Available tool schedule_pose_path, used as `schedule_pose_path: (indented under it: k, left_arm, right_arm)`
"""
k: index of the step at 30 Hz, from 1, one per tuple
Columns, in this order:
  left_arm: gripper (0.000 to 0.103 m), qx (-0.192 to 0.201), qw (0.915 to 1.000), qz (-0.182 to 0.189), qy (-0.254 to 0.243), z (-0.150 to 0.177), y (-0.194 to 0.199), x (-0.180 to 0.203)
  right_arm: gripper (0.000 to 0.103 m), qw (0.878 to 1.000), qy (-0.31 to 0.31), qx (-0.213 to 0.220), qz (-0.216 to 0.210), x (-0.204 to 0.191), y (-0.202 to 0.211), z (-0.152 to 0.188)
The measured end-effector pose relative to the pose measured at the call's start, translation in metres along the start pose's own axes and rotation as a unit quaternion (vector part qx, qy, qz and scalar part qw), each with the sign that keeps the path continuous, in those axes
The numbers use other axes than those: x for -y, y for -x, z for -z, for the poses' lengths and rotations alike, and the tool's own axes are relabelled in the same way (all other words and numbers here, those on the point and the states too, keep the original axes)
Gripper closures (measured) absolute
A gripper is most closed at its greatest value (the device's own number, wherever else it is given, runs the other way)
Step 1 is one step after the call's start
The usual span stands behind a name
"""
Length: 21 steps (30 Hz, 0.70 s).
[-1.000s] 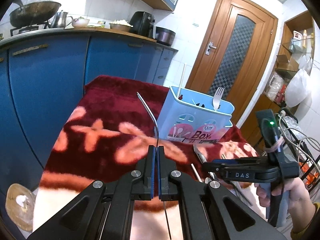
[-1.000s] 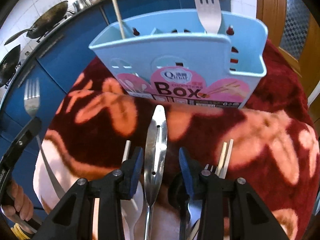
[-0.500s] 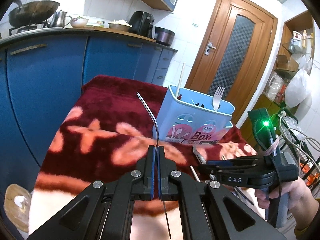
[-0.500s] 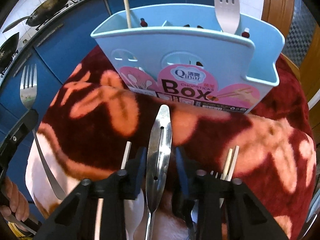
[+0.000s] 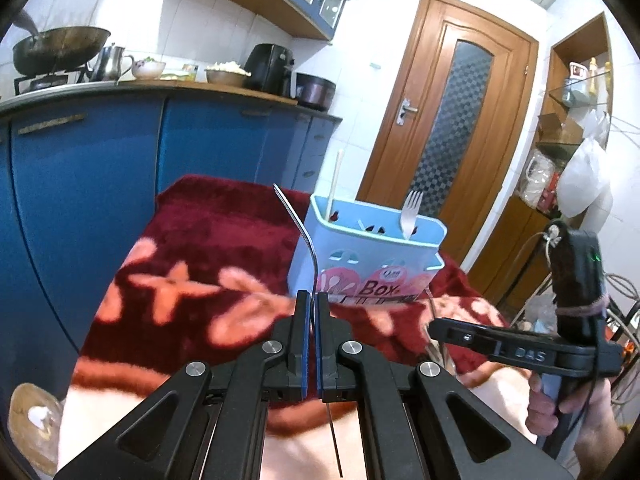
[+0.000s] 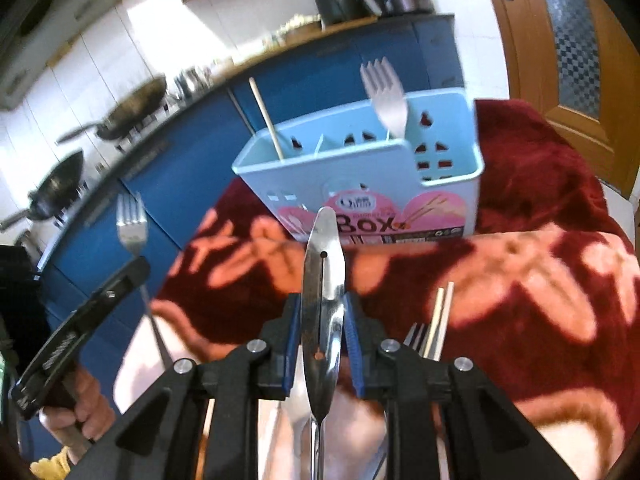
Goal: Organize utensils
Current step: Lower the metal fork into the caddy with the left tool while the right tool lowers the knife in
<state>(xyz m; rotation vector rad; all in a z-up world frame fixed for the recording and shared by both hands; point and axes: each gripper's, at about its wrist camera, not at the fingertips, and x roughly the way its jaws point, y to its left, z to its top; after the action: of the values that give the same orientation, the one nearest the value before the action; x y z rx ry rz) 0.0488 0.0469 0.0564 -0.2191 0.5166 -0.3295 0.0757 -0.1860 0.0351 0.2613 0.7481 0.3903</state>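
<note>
My left gripper (image 5: 312,300) is shut on a steel fork (image 5: 298,228) seen edge-on, tines up; the fork also shows in the right wrist view (image 6: 132,224). My right gripper (image 6: 322,300) is shut on a flat steel utensil handle (image 6: 324,264), lifted above the red blanket. The light blue utensil box (image 6: 360,184) stands ahead with a fork (image 6: 386,96) and a chopstick (image 6: 266,118) in it; it also shows in the left wrist view (image 5: 372,252).
A fork and chopsticks (image 6: 434,328) lie on the red flowered blanket (image 6: 540,280) by my right gripper. Blue kitchen cabinets (image 5: 100,168) stand behind, a wooden door (image 5: 452,128) at right.
My right gripper closed on the steel utensil and lifted it off the blanket. My left gripper kept its fork and shifted slightly toward the box.
</note>
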Motion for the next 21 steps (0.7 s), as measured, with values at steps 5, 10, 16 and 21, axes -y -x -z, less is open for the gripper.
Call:
schedule_pose_path:
  k: [5,10,16,21]
  left_arm:
    - [0.102,0.018,0.9998,0.006,-0.002,-0.008,0.005,0.008]
    - [0.102,0.04,0.9991,0.012,-0.003,-0.019,0.006,0.014]
    - [0.102,0.066,0.9977,0.009,-0.014,-0.043,0.0,0.025]
    - [0.102,0.088,0.9957,0.0,-0.03,-0.065,-0.01,0.036]
  right_arm:
    - [0.08,0.998,0.007,0.067,0.0,-0.003,0.028,-0.003]
    - [0.08,0.992,0.022,0.119,0.015,-0.01,0.046,-0.013]
    - [0.08,0.984,0.037,0.169,0.036,-0.009,0.063,-0.03]
    - [0.08,0.98,0.033,0.192,0.044,-0.002,0.062,-0.046]
